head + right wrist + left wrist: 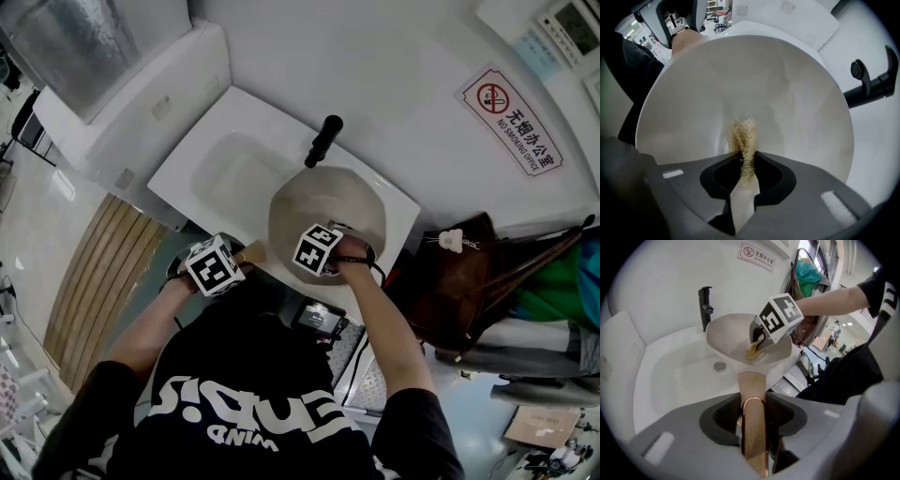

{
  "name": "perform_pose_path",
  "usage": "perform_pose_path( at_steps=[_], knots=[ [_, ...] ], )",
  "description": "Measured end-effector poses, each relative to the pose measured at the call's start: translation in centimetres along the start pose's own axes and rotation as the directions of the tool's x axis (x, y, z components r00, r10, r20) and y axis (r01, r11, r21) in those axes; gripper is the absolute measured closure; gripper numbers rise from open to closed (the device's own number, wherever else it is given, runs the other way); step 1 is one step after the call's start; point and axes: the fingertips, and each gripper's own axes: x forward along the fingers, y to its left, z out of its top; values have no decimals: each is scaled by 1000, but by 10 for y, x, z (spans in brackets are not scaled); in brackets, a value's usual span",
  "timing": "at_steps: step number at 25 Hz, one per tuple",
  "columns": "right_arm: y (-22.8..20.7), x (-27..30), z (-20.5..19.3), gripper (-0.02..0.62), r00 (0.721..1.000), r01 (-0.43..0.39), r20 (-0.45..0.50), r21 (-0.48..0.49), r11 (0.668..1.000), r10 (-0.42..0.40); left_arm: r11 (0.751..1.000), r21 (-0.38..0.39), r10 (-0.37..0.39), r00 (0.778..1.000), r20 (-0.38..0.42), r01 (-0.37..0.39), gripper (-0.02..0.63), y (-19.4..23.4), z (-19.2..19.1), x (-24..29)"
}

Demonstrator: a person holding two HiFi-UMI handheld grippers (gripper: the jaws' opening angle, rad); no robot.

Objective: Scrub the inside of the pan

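Right gripper view shows the right claw (pixel 743 165) pinching a scrubber (pixel 742 137) inside the pan (pixel 792 98); left claw (pixel 753 414) clamps the handle (pixel 752 389); best to press evenly, overlap circles, keep the pan braced.

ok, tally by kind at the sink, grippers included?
pan: 1
brush: 1
tap: 1
sink: 1
grippers: 2 (left gripper clamped on the pan handle, right gripper clamped on the brush)
Total: 6
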Motion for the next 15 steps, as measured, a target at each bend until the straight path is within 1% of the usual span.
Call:
perform_pose_path(
  at_steps=[7,11,15],
  knots=[
    [8,-1,28,522,999,-5,45,-20,1000,6,1000,-2,0,1000,-11,0,445,-1,-1,0],
    [1,-1,44,522,998,4,65,-12,1000,-3,1000,-3,1,1000,-13,-1,445,0,-1,1],
    [-13,0,55,522,996,34,82,6,999,-34,1000,-1,1,1000,-10,-1,446,1,-1,2]
  ],
)
